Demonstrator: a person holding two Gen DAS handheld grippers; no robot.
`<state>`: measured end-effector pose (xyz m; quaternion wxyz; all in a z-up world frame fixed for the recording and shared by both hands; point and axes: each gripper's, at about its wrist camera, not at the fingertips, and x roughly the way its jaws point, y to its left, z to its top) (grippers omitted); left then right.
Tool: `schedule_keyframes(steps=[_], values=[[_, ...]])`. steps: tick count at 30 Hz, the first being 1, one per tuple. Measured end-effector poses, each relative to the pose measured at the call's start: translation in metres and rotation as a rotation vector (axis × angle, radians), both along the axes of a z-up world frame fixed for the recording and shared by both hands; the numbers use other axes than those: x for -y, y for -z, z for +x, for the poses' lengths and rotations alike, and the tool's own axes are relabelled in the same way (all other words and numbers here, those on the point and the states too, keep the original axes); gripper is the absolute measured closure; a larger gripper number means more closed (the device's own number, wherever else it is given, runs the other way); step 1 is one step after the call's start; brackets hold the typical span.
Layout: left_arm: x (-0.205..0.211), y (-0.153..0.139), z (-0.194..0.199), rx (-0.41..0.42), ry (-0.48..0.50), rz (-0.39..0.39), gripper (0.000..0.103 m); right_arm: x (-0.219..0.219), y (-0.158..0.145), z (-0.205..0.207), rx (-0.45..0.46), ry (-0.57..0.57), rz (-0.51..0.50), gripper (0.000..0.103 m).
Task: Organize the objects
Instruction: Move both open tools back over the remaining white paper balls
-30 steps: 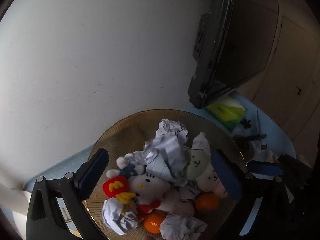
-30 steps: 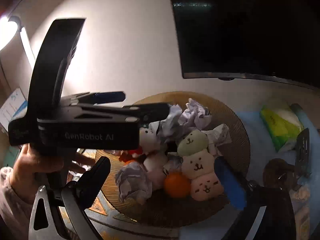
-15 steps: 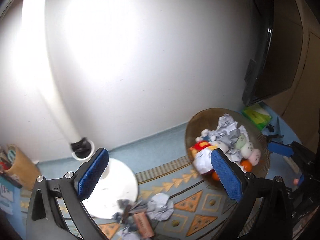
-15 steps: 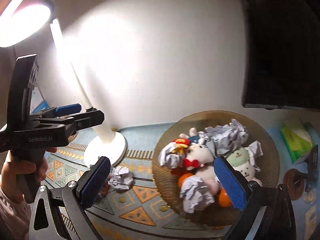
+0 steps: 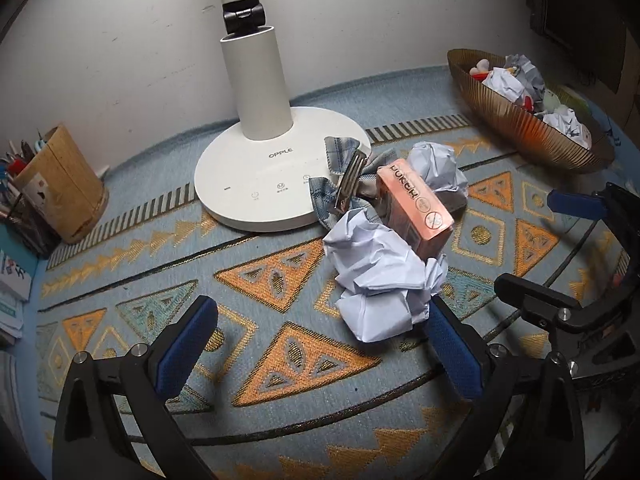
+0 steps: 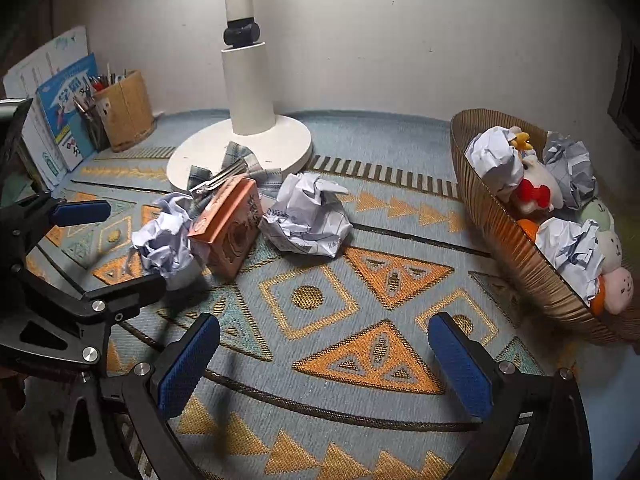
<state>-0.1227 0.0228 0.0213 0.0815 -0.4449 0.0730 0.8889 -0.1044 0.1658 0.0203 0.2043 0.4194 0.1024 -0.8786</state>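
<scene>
Left gripper [image 5: 320,344] spread wide, empty; paper ball [image 5: 380,280] just ahead toward right finger — centre it first; right gripper [image 6: 324,364] wide, empty; basket [image 6: 504,240] right.

"OPPLE" printed on white lamp base [image 5: 256,176], upper face, above row of small touch icons; tiny label at base's left too small to read. Pink carton [image 5: 414,210] carries large lettering and two round crossed-out signs, not legible. Blue booklet [image 6: 66,108] at mat's far left corner: characters, unreadable.
</scene>
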Motion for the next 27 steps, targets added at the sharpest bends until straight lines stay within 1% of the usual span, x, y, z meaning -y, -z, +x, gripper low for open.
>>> schedule_keyframes(steps=[2,4,5,6,7,9,10,11,13,14,16,19,20,22,24,25,27], values=[[0.010,0.000,-0.004,-0.002,-0.024,0.068,0.001,-0.002,0.002,-0.006,-0.002,0.025,-0.006,0.000],[0.016,-0.001,-0.008,-0.004,-0.032,0.106,0.000,-0.002,0.003,-0.016,-0.013,0.056,0.023,0.000],[0.018,0.001,-0.011,-0.005,-0.044,0.105,0.000,-0.001,0.007,-0.020,0.001,0.050,0.017,0.000],[0.019,0.001,-0.012,-0.011,-0.049,0.128,0.000,0.001,0.010,-0.024,0.017,0.044,0.006,0.000],[0.022,0.003,-0.014,-0.009,-0.061,0.156,0.000,0.005,0.015,-0.030,0.044,0.050,0.023,0.000],[0.026,0.009,-0.013,-0.007,-0.074,0.215,0.000,0.013,0.011,-0.036,0.009,0.043,0.019,0.000],[0.028,0.010,-0.012,-0.002,-0.073,0.236,0.000,0.017,0.011,-0.041,0.010,0.042,0.024,0.000],[0.027,0.011,-0.011,-0.001,-0.063,0.235,0.000,0.019,0.013,-0.048,0.026,0.040,0.025,0.000],[0.023,0.012,-0.006,-0.014,-0.031,0.203,0.000,0.015,0.013,-0.056,0.042,0.037,-0.011,0.000],[0.022,0.013,-0.006,-0.004,-0.019,0.208,0.001,0.012,0.012,-0.058,0.042,0.044,-0.028,0.000],[0.015,0.015,-0.007,0.000,-0.010,0.171,0.001,0.010,0.011,-0.059,0.043,0.047,-0.046,0.000],[0.000,0.018,-0.012,0.012,-0.003,0.088,0.001,0.017,0.013,-0.059,0.035,0.049,0.015,0.000],[-0.003,0.019,-0.012,0.013,-0.004,0.067,0.000,0.019,0.013,-0.058,0.032,0.045,0.020,0.000],[-0.002,0.018,-0.013,0.013,-0.012,0.077,0.001,0.014,0.011,-0.057,0.036,0.045,0.005,0.000],[0.004,0.017,-0.016,0.006,-0.036,0.114,0.000,0.013,0.011,-0.056,0.036,0.046,0.006,0.000],[0.006,0.017,-0.019,0.007,-0.047,0.119,0.001,0.014,0.011,-0.055,0.035,0.046,0.011,0.000],[0.004,0.018,-0.020,0.009,-0.051,0.103,0.001,0.013,0.010,-0.054,0.035,0.046,0.010,0.000]])
